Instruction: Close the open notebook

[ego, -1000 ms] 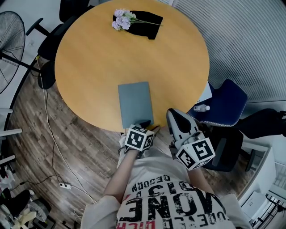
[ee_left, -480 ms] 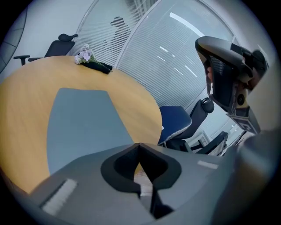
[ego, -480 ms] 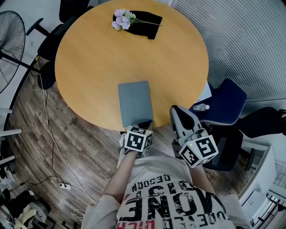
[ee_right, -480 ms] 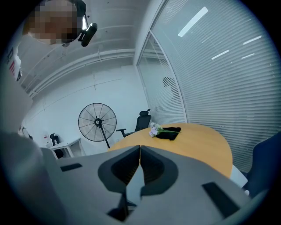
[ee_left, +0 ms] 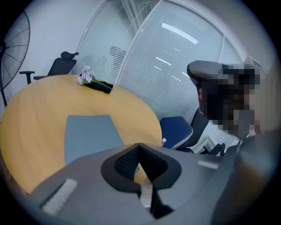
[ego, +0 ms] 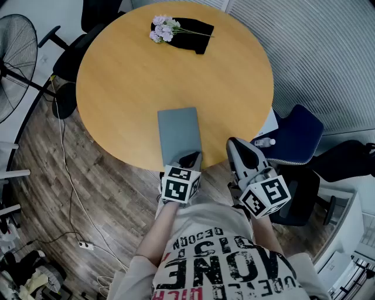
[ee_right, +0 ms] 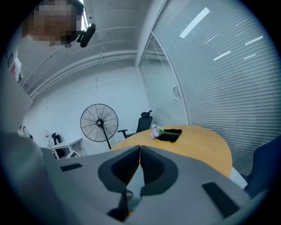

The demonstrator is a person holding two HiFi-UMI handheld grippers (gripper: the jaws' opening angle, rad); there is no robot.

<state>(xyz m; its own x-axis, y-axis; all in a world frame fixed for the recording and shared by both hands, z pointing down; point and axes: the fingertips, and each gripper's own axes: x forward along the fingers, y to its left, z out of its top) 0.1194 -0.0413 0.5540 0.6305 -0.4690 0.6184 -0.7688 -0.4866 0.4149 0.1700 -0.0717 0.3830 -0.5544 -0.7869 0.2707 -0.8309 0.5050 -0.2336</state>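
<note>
The grey notebook (ego: 179,132) lies closed and flat on the round wooden table (ego: 129,88), near its front edge; it also shows in the left gripper view (ee_left: 90,134). My left gripper (ego: 188,157) hovers at the notebook's near edge, jaws shut with nothing between them (ee_left: 139,145). My right gripper (ego: 234,143) is off the table's front right edge, beside the notebook. It is also shut and empty (ee_right: 140,147).
A bunch of pale flowers (ego: 164,28) lies on a black cloth (ego: 196,34) at the table's far side. A blue chair (ego: 296,132) with a small bottle (ego: 265,141) stands right of the table. A floor fan (ego: 14,53) and black office chairs (ego: 88,17) stand at the left.
The left gripper has risen slightly at the notebook's near edge and its jaws look narrower. The right gripper has barely shifted. The notebook has not moved.
</note>
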